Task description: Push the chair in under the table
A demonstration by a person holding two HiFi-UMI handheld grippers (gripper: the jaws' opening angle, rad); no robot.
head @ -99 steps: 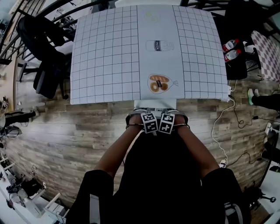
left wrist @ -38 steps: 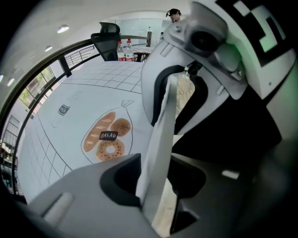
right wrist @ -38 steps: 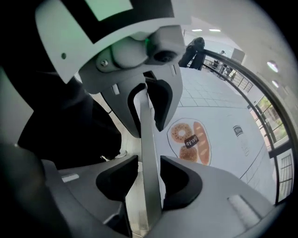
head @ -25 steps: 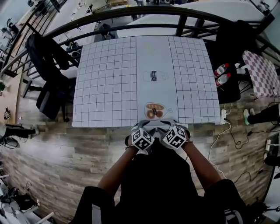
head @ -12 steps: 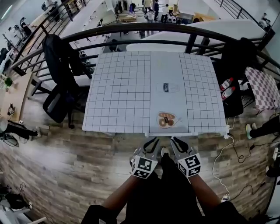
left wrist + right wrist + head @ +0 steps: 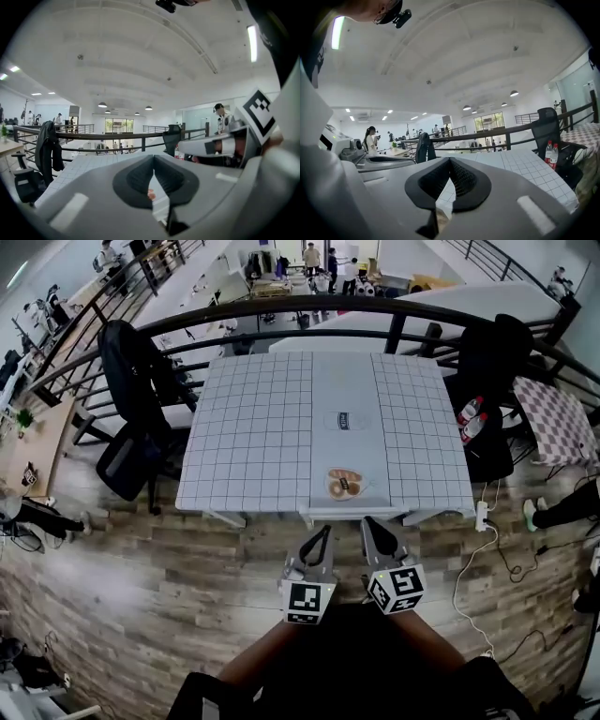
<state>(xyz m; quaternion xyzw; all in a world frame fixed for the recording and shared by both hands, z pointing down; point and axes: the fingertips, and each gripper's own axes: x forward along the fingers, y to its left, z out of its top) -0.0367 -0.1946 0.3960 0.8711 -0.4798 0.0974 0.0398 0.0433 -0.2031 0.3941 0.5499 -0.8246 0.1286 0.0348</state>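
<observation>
The table [image 6: 253,427] wears a white grid cloth with a printed strip down its middle. The chair is almost wholly hidden under it; only pale parts [image 6: 311,516] show below the front edge. My left gripper [image 6: 323,531] and right gripper [image 6: 369,524] hang side by side above the wooden floor, just short of that edge, pointing at the table. Their jaws have just been closing and now meet with nothing between them, as the left gripper [image 6: 153,157] and the right gripper [image 6: 450,161] both show in their own views.
A black office chair [image 6: 131,437] with a jacket stands left of the table. Another black chair [image 6: 492,371] with two bottles [image 6: 468,420] stands to the right. A black railing [image 6: 300,307] runs behind. A power strip and cable [image 6: 481,515] lie on the floor at right.
Both grippers have come off the chair at the table's front edge, risen and drawn back towards me. Their jaws went from open to shut. The chair has slid under the table.
</observation>
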